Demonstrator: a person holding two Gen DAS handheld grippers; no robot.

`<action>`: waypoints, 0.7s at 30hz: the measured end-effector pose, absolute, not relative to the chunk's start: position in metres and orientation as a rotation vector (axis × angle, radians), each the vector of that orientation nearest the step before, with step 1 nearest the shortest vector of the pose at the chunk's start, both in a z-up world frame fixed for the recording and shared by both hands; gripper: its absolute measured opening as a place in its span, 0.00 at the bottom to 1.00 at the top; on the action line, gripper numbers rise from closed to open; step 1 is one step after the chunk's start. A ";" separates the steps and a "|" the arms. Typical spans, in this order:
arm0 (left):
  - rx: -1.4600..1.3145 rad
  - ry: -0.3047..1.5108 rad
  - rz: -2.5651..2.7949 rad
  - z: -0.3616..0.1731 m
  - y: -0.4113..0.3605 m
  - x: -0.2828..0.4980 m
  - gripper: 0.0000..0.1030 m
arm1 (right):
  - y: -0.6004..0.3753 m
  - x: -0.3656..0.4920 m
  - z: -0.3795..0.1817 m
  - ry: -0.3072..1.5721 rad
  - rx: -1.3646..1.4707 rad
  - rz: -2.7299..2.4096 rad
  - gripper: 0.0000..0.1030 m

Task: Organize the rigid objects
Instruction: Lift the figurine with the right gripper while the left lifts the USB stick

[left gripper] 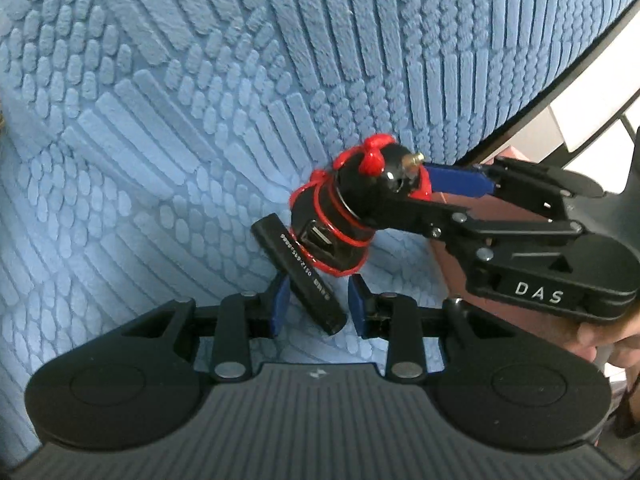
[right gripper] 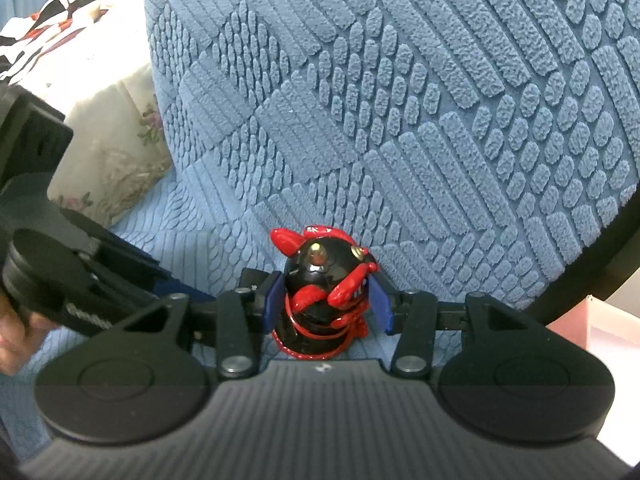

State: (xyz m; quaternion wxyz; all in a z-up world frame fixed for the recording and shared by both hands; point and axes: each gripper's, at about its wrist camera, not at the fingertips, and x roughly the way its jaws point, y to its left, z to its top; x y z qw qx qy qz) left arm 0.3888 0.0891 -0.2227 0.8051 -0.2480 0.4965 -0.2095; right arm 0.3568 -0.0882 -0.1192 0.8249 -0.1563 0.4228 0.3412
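A black figure wound with red cord (right gripper: 324, 280) is clamped upright between the blue pads of my right gripper (right gripper: 326, 302), just above the blue textured cover. In the left wrist view that figure (left gripper: 340, 216) shows a metal slot in its side, and the right gripper (left gripper: 400, 190) reaches in from the right, shut on its upper part. My left gripper (left gripper: 318, 302) is shut on a short black stick with white printed digits (left gripper: 298, 268). The stick slants up to the left, its far end against the figure's base.
A blue textured cushion (right gripper: 400, 100) rises behind, with a matching blue cover (left gripper: 120, 200) below. A floral pillow (right gripper: 116, 140) and a patterned cloth (right gripper: 48, 12) lie at the left. A pink box (right gripper: 588, 320) stands at the right. A hand (right gripper: 16, 344) holds the left gripper's body (right gripper: 80, 292).
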 end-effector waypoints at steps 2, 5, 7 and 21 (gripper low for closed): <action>-0.534 1.056 -0.447 -0.224 0.086 0.389 0.36 | -0.089 0.357 -0.119 0.901 -0.324 0.716 0.49; -0.544 1.041 -0.431 -0.227 0.085 0.389 0.36 | -0.091 0.357 -0.119 0.911 -0.299 0.707 0.49; -0.550 1.028 -0.426 -0.228 0.083 0.389 0.36 | -0.095 0.359 -0.119 0.925 -0.263 0.699 0.49; -0.618 1.010 -0.376 -0.248 0.052 0.387 0.36 | -0.114 0.382 -0.121 1.021 -0.040 0.658 0.51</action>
